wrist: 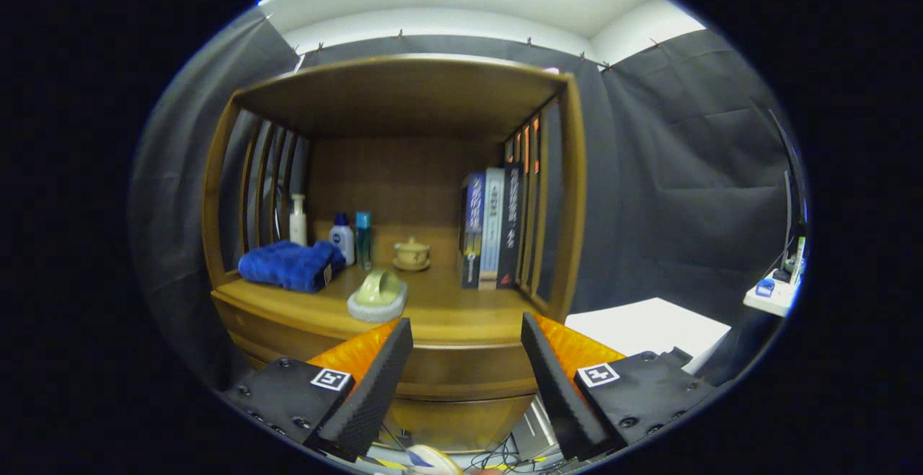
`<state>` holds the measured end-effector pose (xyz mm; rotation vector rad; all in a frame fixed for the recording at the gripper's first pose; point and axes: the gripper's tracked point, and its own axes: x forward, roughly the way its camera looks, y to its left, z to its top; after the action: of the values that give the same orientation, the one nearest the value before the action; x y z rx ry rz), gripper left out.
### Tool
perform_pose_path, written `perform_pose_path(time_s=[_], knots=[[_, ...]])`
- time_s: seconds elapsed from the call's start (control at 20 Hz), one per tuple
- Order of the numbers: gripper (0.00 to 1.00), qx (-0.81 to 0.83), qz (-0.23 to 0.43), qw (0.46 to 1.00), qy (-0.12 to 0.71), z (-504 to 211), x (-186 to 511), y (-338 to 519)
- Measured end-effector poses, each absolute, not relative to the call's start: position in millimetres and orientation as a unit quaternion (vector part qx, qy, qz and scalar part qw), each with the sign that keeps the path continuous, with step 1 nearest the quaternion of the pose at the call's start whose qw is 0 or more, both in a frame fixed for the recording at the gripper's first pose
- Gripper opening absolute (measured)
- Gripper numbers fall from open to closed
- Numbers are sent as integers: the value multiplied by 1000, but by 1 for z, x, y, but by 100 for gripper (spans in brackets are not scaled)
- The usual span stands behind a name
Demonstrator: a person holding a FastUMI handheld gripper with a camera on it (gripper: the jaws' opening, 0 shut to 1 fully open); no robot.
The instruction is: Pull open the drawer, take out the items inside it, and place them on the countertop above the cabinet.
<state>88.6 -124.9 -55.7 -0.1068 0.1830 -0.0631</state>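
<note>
1. Drawer (461,370): it sits shut, flush in the cabinet front under the wooden table (447,316), straight ahead of the gripper (467,360). Its contents are hidden.
2. The fingers stand apart with nothing between them, framing the drawer front, which suits a reach toward the drawer or a drawing away from it.
3. On the table lie a green slipper (378,295) near the front edge, a blue towel (288,264) to its left, three bottles (342,236) and a small lidded cup (412,252) further back, and books (492,226) upright against the right-hand slats.
4. The slipper and towel near the edge could be things lifted from the drawer, or simply things kept there; a closed drawer fits either case.
</note>
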Motion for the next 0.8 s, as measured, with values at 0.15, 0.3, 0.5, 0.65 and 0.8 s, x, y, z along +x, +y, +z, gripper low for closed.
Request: perform_pose_path(time_s=[0.15, 0.3, 0.5, 0.65, 0.8], knots=[[98, -47, -29, 996, 65, -13, 67, -145], [98, -39, -27, 997, 53, 4, 43, -157], [98, -29, -25, 998, 57, 7, 7, -173], [98, -33, -25, 997, 64, 5, -13, -180], [98, -28, -17, 997, 67, -3, -27, -168]])
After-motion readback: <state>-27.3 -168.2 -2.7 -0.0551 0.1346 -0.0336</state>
